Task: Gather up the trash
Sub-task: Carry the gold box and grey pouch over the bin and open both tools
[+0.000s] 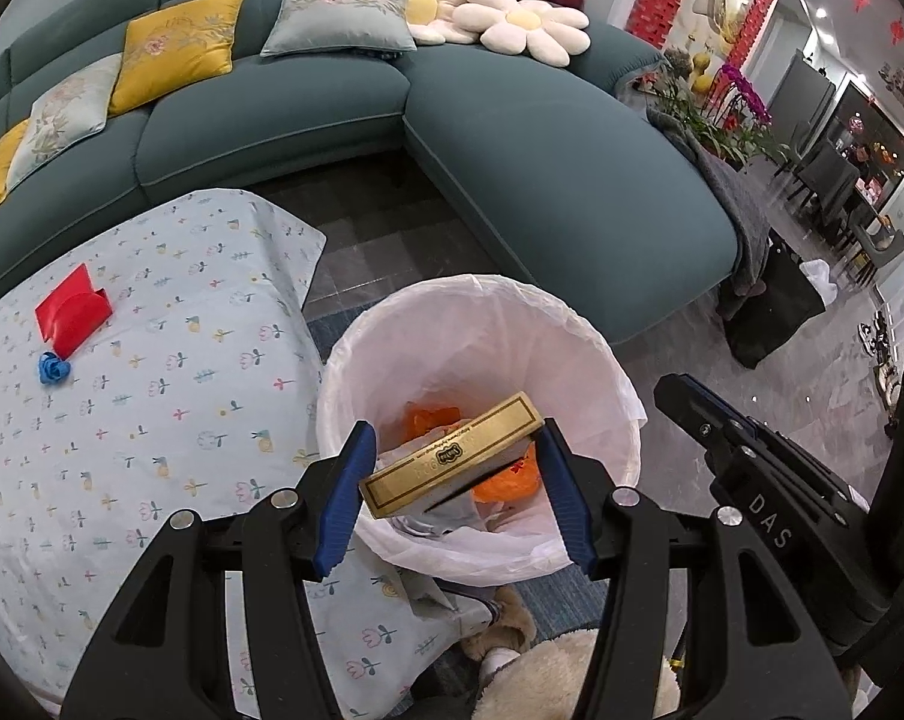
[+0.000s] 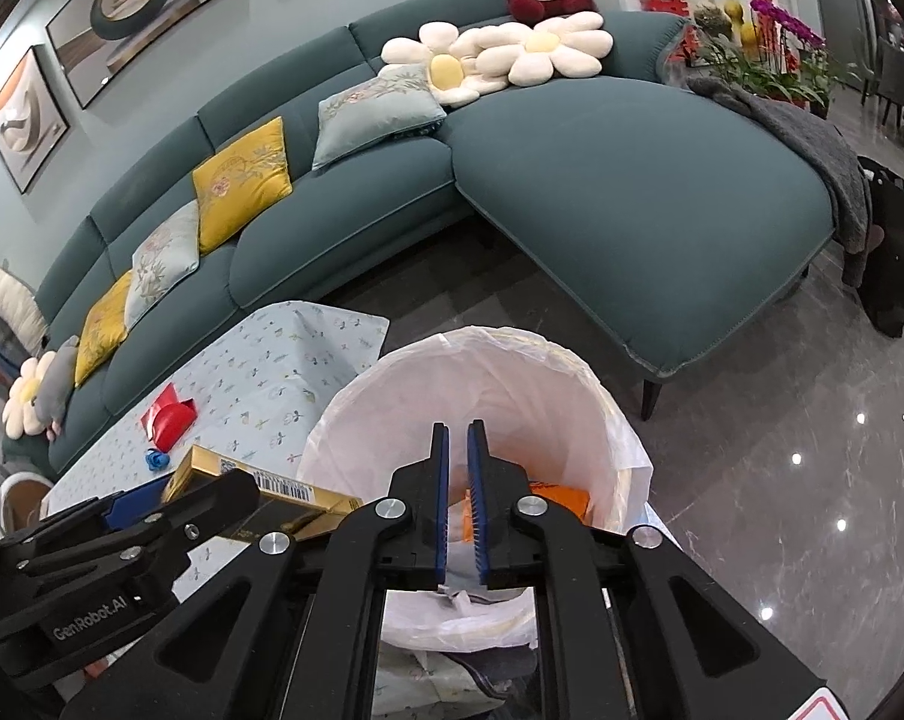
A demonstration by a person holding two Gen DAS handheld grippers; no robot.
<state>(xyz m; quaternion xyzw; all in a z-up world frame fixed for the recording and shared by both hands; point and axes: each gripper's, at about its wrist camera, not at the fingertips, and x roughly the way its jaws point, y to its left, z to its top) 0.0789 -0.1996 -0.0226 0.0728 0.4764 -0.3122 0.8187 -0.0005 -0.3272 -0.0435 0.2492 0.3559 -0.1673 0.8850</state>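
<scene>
Disposal step: left gripper (image 1: 452, 468) clamps gold box (image 1: 452, 459) over the lined bin (image 1: 607, 372). Right gripper (image 2: 459, 510), above the same bin, is nearly closed and empty. Next move calls for opening the left jaws.

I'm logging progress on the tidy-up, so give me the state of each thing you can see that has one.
Left gripper: shut on the gold box, over the bin.
Gold box: held tilted, not yet dropped.
Right gripper: nearly shut, nothing between its pads.
Bin: lined with a white bag, orange trash inside.
Red wrapper: lying on the tablecloth.
Blue scrap: crumpled, beside the red wrapper.
</scene>
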